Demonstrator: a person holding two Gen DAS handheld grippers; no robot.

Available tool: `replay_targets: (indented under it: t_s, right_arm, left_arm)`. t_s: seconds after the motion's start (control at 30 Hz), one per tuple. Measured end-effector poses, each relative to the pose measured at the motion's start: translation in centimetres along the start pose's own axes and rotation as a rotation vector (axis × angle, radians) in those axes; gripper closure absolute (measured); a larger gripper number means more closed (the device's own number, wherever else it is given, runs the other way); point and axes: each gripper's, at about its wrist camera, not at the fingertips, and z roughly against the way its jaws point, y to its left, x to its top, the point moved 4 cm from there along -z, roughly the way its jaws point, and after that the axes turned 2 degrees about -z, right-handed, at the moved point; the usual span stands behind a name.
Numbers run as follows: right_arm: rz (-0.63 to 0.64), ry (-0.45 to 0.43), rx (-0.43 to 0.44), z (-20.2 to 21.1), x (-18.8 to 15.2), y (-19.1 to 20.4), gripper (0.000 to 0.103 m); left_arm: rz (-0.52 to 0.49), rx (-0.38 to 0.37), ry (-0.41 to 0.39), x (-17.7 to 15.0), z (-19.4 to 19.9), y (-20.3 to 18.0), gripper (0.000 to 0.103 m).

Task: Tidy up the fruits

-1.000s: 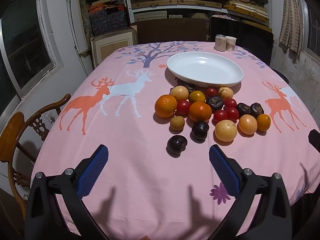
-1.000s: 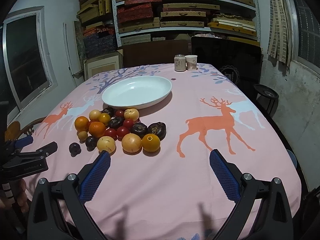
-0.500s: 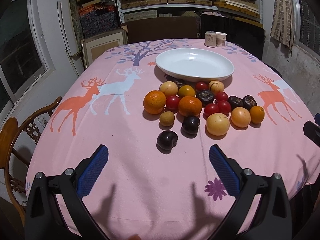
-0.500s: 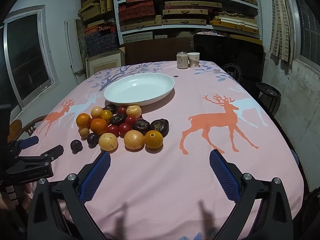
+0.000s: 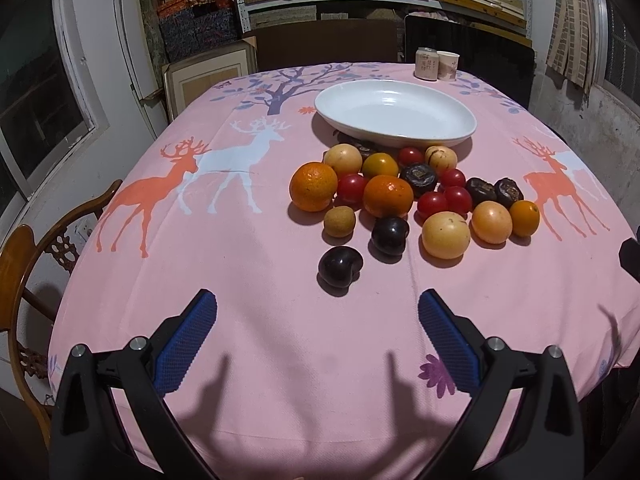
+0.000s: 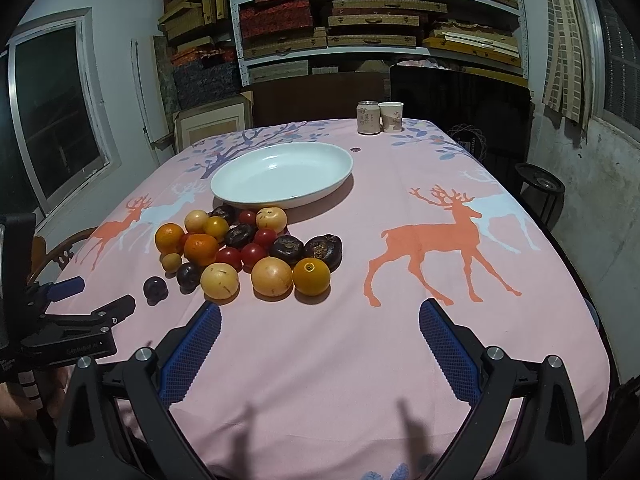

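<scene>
A pile of several fruits lies on the pink deer tablecloth in front of an empty white oval plate (image 5: pixel 396 114); the plate also shows in the right wrist view (image 6: pixel 282 174). The pile holds oranges (image 5: pixel 313 186), red tomatoes (image 5: pixel 432 204), yellow round fruits (image 5: pixel 445 235) and dark plums. One dark plum (image 5: pixel 340 266) lies nearest, just ahead of my open, empty left gripper (image 5: pixel 318 320). My right gripper (image 6: pixel 320 328) is open and empty, near an orange fruit (image 6: pixel 311 276) and a yellow one (image 6: pixel 271 276).
A can (image 6: pixel 368 117) and a paper cup (image 6: pixel 391 116) stand at the table's far edge. A wooden chair (image 5: pixel 32 248) stands at the left. Shelves with boxes fill the back wall. The left gripper (image 6: pixel 80 320) shows at the left of the right wrist view.
Both grippers have moved a little forward toward the fruit pile, which looms larger. Both stay open. No fruit has moved.
</scene>
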Motion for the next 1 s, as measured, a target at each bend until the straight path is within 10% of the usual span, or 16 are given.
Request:
replay_targets:
  t_s: [1.0]
  right_arm:
    - [0.007,0.04,-0.03,-1.3,-0.3,-0.1,0.003]
  left_arm:
    - [0.002,-0.027,0.024,-0.1,-0.8,-0.4,0.004]
